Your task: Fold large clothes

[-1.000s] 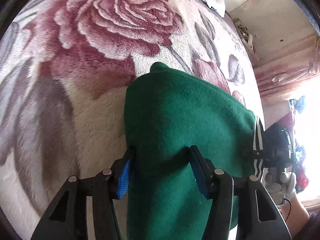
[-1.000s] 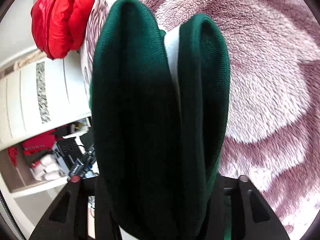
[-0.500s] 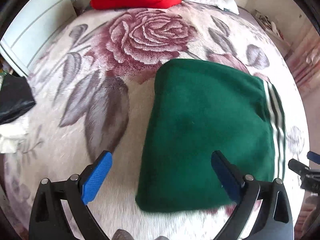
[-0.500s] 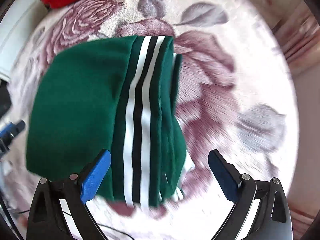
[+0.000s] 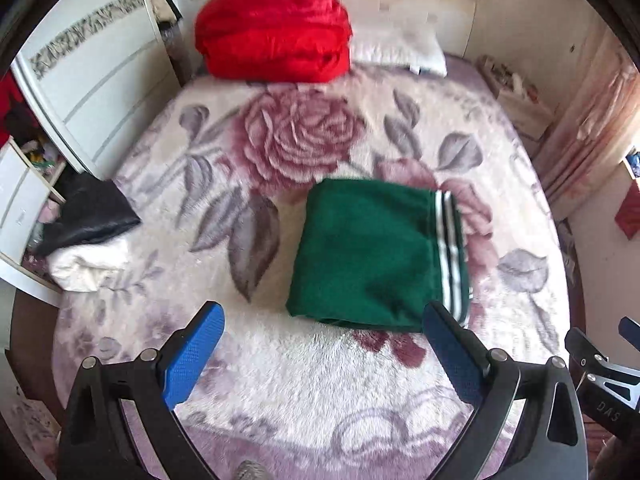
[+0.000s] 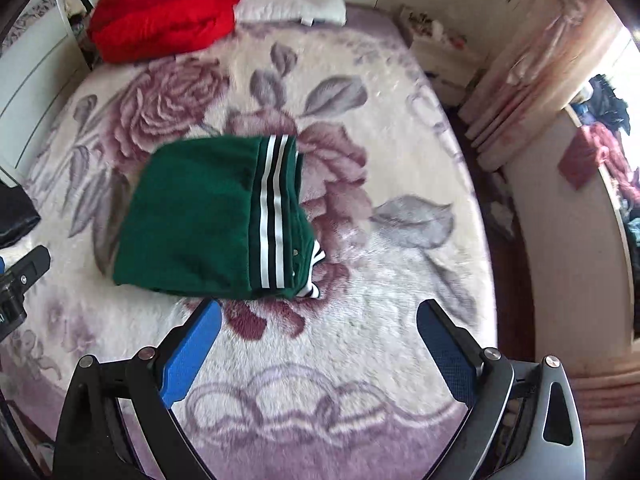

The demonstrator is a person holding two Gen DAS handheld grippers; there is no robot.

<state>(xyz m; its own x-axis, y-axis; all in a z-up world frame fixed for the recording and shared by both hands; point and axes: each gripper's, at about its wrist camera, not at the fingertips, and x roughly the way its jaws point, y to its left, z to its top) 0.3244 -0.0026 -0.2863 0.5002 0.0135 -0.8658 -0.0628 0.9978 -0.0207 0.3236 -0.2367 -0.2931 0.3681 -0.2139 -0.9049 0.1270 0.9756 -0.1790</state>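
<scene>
A green garment [image 5: 372, 252] with white and black stripes along its right edge lies folded into a thick rectangle on the rose-patterned blanket [image 5: 280, 380]. In the right wrist view the same green garment [image 6: 200, 216] sits left of centre. My left gripper [image 5: 322, 320] hangs above the blanket on the near side of the garment, open, nothing between its blue pads. My right gripper [image 6: 318, 316] is also open and empty, raised over the blanket near the garment's striped corner. The right gripper's tip shows at the left wrist view's right edge [image 5: 600, 356].
A folded red quilt [image 5: 276, 28] and a white pillow [image 5: 400, 46] lie at the head of the bed. A black and white pile of clothes [image 5: 88, 232] sits at the left edge. White wardrobe doors [image 5: 88, 72] stand left, pink curtains [image 6: 532, 76] right.
Both grippers were closed around the folded green garment a second ago; they opened, let it go onto the blanket, and rose up and back, so the whole bed now shows.
</scene>
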